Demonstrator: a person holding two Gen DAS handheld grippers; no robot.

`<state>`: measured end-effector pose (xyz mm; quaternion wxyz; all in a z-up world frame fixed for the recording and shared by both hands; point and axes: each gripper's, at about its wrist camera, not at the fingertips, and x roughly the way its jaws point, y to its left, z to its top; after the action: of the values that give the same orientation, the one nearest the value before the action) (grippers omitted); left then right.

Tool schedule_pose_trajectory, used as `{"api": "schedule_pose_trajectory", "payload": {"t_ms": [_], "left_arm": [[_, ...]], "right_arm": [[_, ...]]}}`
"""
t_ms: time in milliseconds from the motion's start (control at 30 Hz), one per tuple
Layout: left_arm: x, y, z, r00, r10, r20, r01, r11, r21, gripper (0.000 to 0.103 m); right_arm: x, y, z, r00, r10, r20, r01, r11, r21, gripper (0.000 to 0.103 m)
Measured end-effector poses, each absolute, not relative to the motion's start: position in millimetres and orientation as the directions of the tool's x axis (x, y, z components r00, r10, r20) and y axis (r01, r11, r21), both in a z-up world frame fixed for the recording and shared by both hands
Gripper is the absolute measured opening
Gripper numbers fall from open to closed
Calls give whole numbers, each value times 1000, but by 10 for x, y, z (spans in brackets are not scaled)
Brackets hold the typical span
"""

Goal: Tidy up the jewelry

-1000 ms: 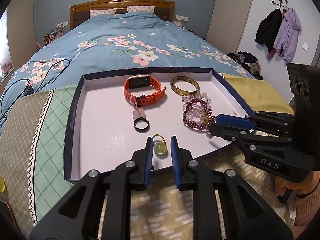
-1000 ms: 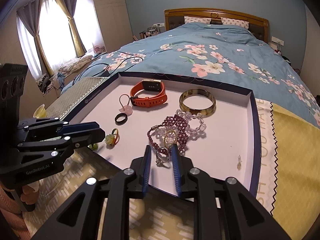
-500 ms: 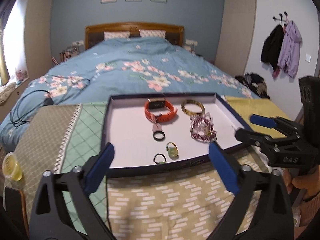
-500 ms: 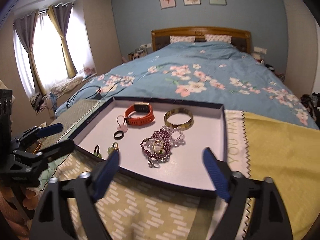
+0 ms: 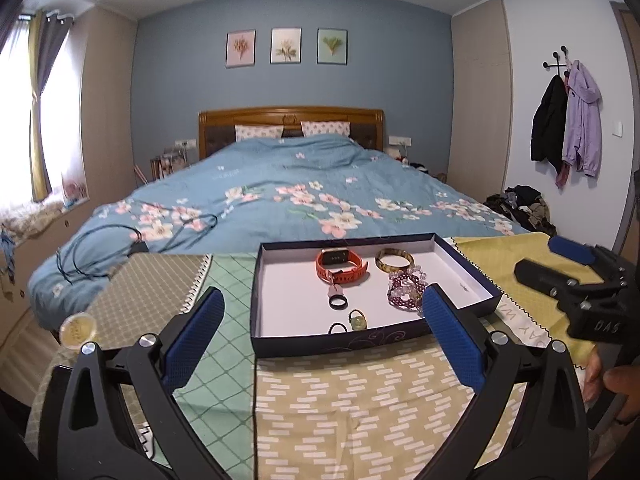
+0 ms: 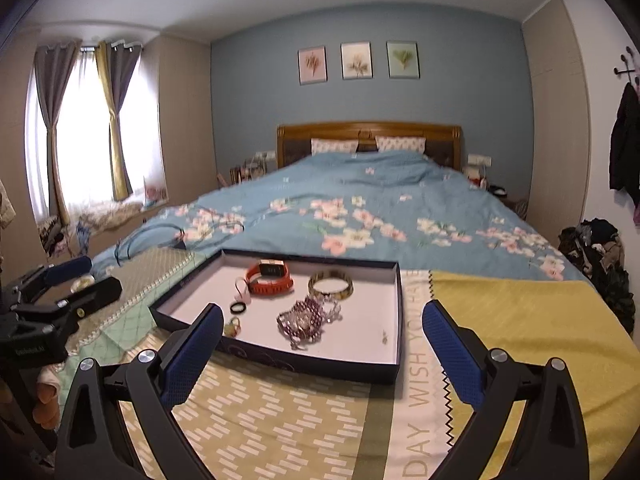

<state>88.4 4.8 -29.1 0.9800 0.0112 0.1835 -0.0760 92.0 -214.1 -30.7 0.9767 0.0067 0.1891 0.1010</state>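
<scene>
Left wrist view: the left gripper (image 5: 322,312) is standing wide open, holding nothing, above the patterned cloth (image 5: 344,408) just in front of the tray (image 5: 280,344). Inside the tray, an orange watch (image 5: 341,266) and an amber bangle (image 5: 393,260) are lying along the far side. A purple bead bracelet (image 5: 404,290) is sitting near the right side. A black ring (image 5: 338,303), a green charm ring (image 5: 357,319) and a small dark loop (image 5: 337,328) are lying toward the near wall. The right gripper (image 5: 556,264) is showing at the right edge, its jaws parted and empty.

Right wrist view: the right gripper (image 6: 322,322) is spread wide, gripping nothing, with the tray (image 6: 312,364) lying just beyond its fingertips. The watch (image 6: 270,278), bangle (image 6: 331,285), bead bracelet (image 6: 306,318) and black ring (image 6: 238,308) are resting inside the tray. The left gripper (image 6: 86,276) is hanging left of the tray, parted and empty.
</scene>
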Motion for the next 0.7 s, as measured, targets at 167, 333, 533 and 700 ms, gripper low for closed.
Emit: {"api": "schedule_pose_trajectory", "payload": {"t_ms": [167, 333, 533, 700], "left_arm": [[688, 78, -222, 940, -129, -316, 133, 991, -9, 98], [534, 106, -147, 954, -105, -280, 107, 994, -10, 98], [382, 111, -45, 967, -81, -241, 82, 997, -4, 98], [288, 140, 8, 971, -72, -228, 71, 997, -16, 98]], "right_arm": [[779, -2114, -277, 922, 191, -336, -190, 981, 38, 96], [646, -2077, -262, 938, 166, -305, -167, 986, 22, 96], [477, -2046, -179, 960, 138, -243, -143, 990, -2, 96], [425, -2024, -161, 964, 126, -233, -134, 991, -20, 96]]}}
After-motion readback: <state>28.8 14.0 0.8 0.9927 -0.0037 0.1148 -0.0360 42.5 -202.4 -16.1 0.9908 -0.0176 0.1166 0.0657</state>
